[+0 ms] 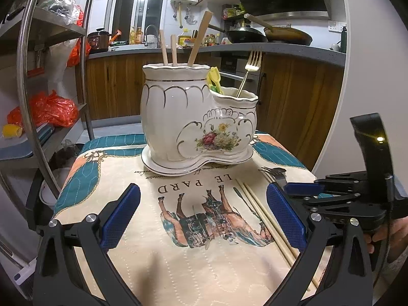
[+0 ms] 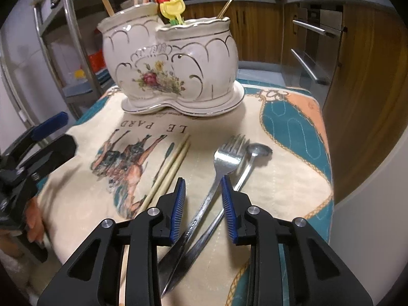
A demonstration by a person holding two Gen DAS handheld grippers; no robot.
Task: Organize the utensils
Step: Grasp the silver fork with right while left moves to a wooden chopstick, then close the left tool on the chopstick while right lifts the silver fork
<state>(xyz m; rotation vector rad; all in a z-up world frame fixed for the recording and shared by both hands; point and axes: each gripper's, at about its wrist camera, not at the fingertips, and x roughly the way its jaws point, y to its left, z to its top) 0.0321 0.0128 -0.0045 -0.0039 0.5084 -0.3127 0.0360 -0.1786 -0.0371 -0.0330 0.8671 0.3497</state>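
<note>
The left tongs [image 1: 203, 216] hang low over the worktop with their blue-padded fingers [image 1: 119, 216] spread wide apart and nothing between them. The right tongs [image 2: 202, 207] point forward and slightly downward, their ribbed blue pads [image 2: 177, 210] standing apart at a narrower gap, gripping nothing. In the left wrist view the right tongs show side-on at the right edge, with the person's right hand [image 1: 390, 232] wrapped around the handle. Fingers at the left edge of the right wrist view are probably the left hand [image 2: 34, 223].
</note>
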